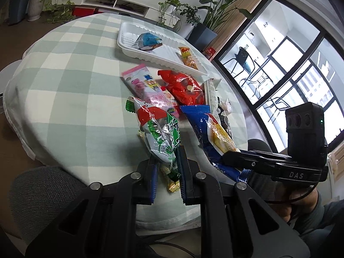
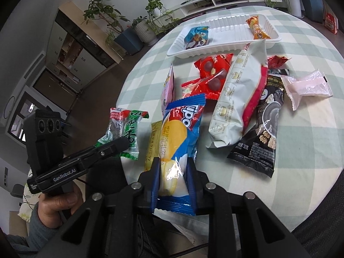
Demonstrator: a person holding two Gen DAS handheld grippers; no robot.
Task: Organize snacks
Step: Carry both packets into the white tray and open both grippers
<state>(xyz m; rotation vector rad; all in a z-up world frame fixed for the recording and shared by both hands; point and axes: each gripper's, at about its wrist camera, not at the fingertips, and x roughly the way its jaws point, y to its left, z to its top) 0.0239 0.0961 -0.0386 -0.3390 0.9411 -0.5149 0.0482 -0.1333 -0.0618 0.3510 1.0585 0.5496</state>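
2 grips are set: the left gripper (image 1: pixel 167 173) pinches the green packet (image 1: pixel 160 135), the right gripper (image 2: pixel 173 180) clamps the blue packet (image 2: pixel 180 137) (both near the table's front edge), so lift each clear toward the white tray (image 2: pixel 217 49).

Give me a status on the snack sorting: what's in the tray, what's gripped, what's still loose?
Done: two snacks lie in the white tray, a blue packet and an orange one. In hand: the left gripper is shut on the green packet, the right gripper on the blue Tipo packet. Left: most of the pile, including the red bag, white bag, black bag, pink packet.
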